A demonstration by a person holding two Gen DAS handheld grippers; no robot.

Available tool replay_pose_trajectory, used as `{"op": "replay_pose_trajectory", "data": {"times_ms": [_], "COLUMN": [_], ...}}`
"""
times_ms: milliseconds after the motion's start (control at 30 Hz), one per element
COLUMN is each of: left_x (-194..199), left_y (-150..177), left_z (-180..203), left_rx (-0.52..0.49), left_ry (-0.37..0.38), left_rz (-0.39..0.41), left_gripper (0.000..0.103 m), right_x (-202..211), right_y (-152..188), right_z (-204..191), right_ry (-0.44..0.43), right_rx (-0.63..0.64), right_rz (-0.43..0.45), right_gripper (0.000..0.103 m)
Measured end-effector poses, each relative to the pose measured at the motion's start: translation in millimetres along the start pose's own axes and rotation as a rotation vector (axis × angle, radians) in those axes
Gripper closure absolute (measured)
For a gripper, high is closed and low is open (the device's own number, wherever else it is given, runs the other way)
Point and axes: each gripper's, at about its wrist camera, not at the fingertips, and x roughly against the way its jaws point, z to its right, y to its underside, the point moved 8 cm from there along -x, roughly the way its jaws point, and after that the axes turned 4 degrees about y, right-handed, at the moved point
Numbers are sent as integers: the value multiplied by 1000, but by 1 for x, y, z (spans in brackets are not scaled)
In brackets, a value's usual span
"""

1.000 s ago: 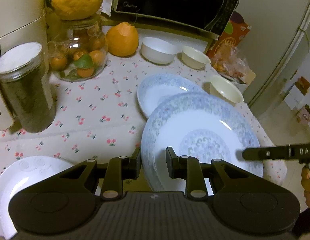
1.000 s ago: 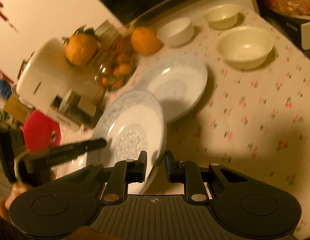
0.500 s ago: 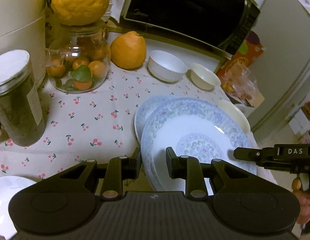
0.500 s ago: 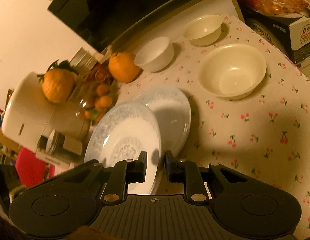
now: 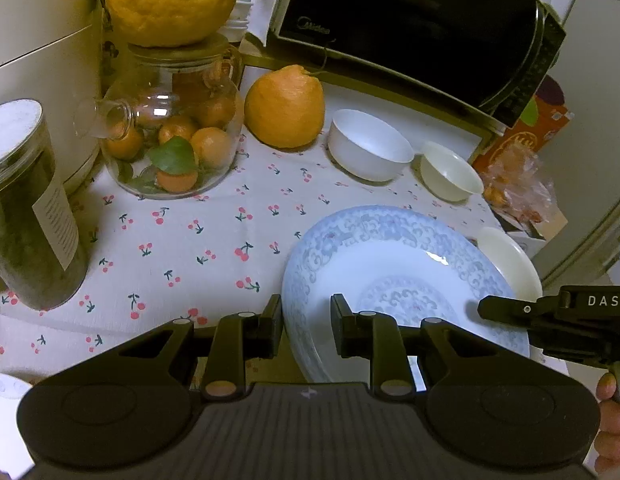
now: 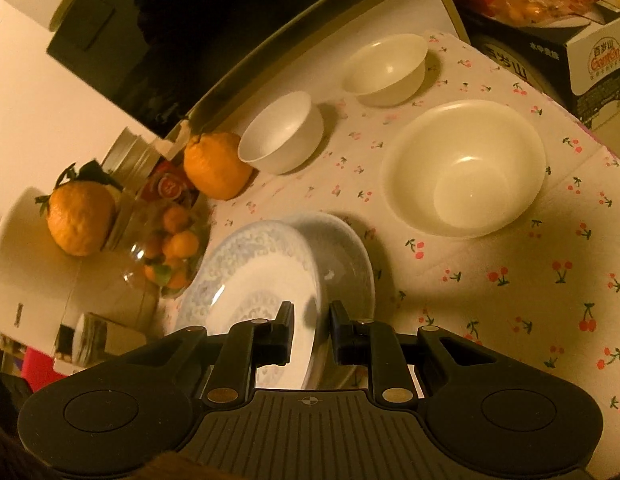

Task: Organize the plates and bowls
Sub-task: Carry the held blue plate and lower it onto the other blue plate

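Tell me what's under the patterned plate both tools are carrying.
The patterned plate, gripped at opposite rims by the left tool and right tool, hangs over a second blue-rimmed plate on the cherry tablecloth. Only the lower plate's far side shows; the rest is covered.

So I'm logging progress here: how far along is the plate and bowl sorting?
Nothing looks stacked yet. In hand: the left gripper and right gripper both clamp the blue-patterned white plate, carried over a second blue plate. Left: the white bowl, small cream bowl and large cream bowl stand apart.
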Motion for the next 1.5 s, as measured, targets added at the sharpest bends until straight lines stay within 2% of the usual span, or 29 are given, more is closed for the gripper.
{"op": "replay_pose_trajectory", "data": {"times_ms": [400, 1000, 1167, 1500], "left_x": [-13, -24, -26, -27], "left_y": [1, 9, 13, 11], "left_z": [2, 13, 15, 11], "left_rx": [-32, -186, -230, -176], "left_ry": [-59, -156, -183, -161], "left_rz": [9, 17, 19, 8], "left_gripper": [81, 80, 80, 80], "right_x": [-12, -16, -17, -17], "right_y": [-5, -6, -8, -9], "right_z": [4, 2, 5, 5], "right_ry": [31, 111, 115, 114], "right_rx": [-19, 85, 70, 60], "right_rz": [17, 48, 45, 44], "right_gripper": [84, 84, 84, 82]}}
